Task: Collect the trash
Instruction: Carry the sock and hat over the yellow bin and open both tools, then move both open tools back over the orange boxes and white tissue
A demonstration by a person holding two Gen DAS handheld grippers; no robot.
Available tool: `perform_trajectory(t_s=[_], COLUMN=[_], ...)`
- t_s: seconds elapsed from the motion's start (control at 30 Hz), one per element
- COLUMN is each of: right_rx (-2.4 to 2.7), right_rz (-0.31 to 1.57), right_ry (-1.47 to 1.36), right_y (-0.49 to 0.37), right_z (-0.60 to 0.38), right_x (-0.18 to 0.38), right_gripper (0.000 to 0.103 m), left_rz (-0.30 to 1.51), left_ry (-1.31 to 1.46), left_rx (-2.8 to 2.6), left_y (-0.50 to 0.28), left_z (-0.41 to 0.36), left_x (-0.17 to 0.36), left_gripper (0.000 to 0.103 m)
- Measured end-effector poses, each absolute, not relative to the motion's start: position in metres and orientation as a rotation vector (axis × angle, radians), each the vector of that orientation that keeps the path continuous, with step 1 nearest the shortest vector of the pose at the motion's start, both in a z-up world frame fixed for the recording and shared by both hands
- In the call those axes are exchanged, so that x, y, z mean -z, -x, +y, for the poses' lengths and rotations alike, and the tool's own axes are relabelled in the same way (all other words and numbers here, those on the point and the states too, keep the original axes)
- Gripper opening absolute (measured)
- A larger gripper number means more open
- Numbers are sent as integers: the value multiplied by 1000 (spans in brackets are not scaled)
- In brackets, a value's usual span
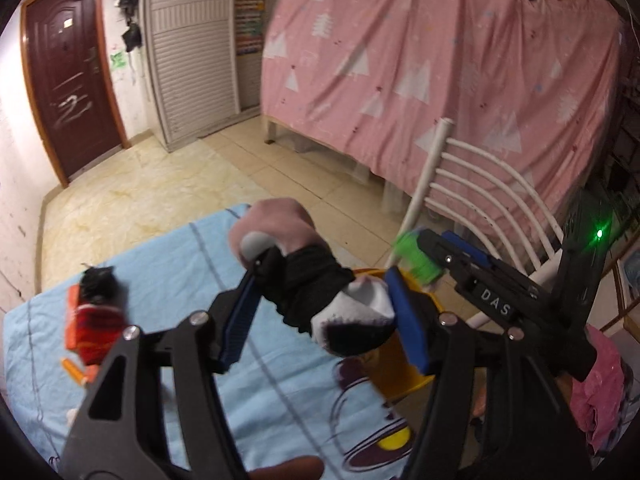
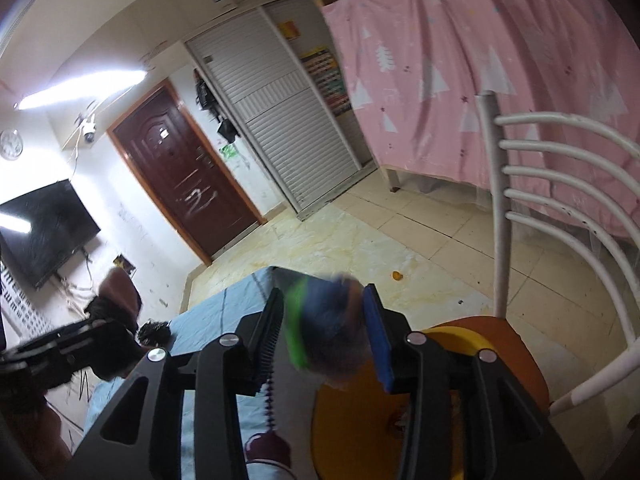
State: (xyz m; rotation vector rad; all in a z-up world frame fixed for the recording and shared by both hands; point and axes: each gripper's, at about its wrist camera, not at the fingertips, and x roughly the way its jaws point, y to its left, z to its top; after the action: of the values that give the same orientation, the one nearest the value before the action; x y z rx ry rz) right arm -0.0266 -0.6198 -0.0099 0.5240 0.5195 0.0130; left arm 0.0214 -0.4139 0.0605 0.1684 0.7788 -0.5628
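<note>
Dim fisheye frames, ceiling tube-light [image 2: 80, 88] glare, perhaps motion-blurred.

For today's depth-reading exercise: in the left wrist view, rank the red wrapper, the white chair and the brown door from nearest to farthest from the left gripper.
1. Red wrapper, on the blue cloth, left of the left gripper.
2. White chair, ahead to the right.
3. Brown door, far left wall.

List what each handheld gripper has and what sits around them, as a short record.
left gripper: shut on a pink, black and white fabric bundle
right gripper: green and blue item between its fingers, blurred; grip unclear
below the grippers: yellow bin on an orange seat of a white chair
table cover: light blue cloth
left on the cloth: red and orange pieces
</note>
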Motion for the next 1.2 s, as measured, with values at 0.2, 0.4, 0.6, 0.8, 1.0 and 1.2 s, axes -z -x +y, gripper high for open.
perform_trajectory(t_s=[0.2, 0.4, 0.6, 0.8, 1.0, 1.2], right_rx=[29, 53, 40, 9, -33, -85], right_rz=[502, 478, 488, 504, 537, 555], right_ry=[-574, -609, -603, -571, -526, -479], right_y=[33, 39, 32, 24, 13, 4], right_z=[-642, -658, -654, -636, -610, -582], right_x=[17, 18, 19, 18, 21, 18], right_gripper=[48, 51, 54, 56, 60, 71], left_rz=[800, 804, 811, 798, 772, 730], left_ry=[-182, -175, -169, -169, -152, -183], left_rx=[613, 643, 629, 613, 575, 545], left_y=[-22, -21, -20, -17, -16, -10], left_z=[-441, -452, -440, -423, -400, -370], left_x=[-48, -48, -48, -54, -63, -70], left_gripper=[66, 81, 81, 81, 90, 90])
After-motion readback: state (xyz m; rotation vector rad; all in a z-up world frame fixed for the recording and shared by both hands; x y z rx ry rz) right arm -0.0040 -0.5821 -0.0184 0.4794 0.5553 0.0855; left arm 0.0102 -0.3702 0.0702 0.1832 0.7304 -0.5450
